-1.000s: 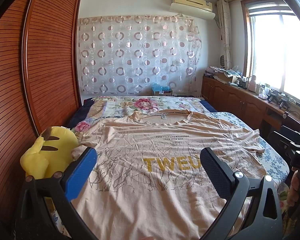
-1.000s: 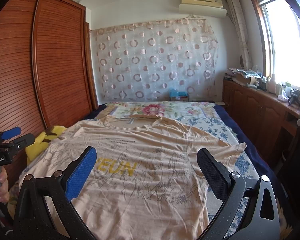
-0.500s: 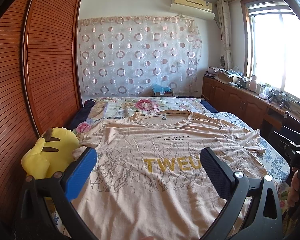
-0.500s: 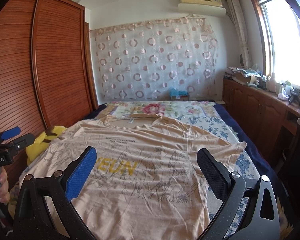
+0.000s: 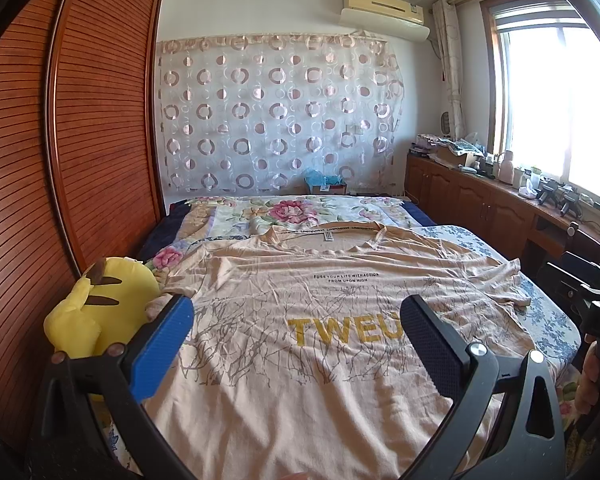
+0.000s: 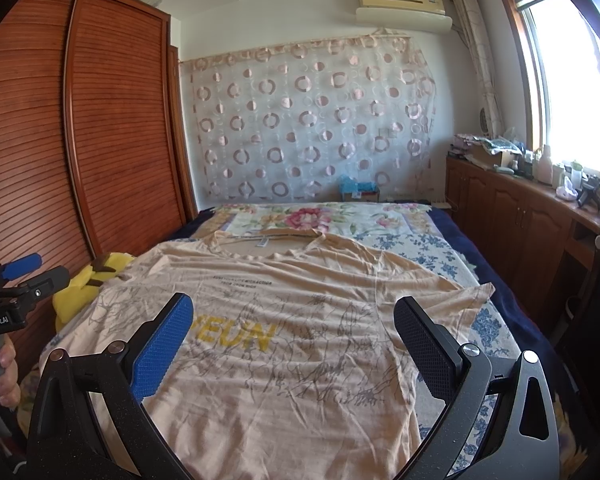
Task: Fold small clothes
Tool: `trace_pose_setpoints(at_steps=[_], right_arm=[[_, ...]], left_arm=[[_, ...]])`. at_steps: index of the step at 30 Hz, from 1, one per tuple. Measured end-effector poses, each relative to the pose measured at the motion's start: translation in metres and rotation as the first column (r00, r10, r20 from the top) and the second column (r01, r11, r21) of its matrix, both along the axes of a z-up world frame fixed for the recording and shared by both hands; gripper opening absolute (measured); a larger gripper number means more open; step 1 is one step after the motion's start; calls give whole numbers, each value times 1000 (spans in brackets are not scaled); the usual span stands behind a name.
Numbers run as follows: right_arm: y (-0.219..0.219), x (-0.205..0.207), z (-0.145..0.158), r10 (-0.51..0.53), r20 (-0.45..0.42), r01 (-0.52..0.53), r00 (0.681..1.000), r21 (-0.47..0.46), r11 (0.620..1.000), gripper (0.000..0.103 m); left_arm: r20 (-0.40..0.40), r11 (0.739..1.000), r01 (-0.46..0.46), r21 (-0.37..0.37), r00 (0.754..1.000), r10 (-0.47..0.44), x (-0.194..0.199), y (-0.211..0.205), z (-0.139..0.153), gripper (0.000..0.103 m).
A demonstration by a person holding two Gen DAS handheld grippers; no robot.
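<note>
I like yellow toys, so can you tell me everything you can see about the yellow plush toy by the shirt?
The yellow plush toy looks soft and stuffed, bright yellow with dark brown stripes and a brown-tipped part sticking up. It sits at the left edge of the bed, close beside the wooden wardrobe. The peach T-shirt has its left sleeve bunched right against it. Neither gripper touches it. Its face cannot be seen from here, and the left gripper hides its lower part.

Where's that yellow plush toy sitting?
The yellow plush toy sits at the bed's left edge, against the wooden wardrobe, touching the beige T-shirt's left sleeve.
</note>
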State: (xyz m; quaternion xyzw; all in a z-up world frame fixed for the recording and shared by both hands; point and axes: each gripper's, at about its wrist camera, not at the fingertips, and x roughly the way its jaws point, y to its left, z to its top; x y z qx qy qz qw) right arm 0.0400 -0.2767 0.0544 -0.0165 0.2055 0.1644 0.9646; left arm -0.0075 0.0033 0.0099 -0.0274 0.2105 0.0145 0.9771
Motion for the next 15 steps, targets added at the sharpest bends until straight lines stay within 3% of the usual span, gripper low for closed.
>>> trace_pose_setpoints(at_steps=[15], right_arm=[[0, -1, 1, 0, 0, 0, 1000, 2, 1000, 102]], left_arm=[[1, 1000, -1, 4, 1000, 1, -1, -3, 0, 103]])
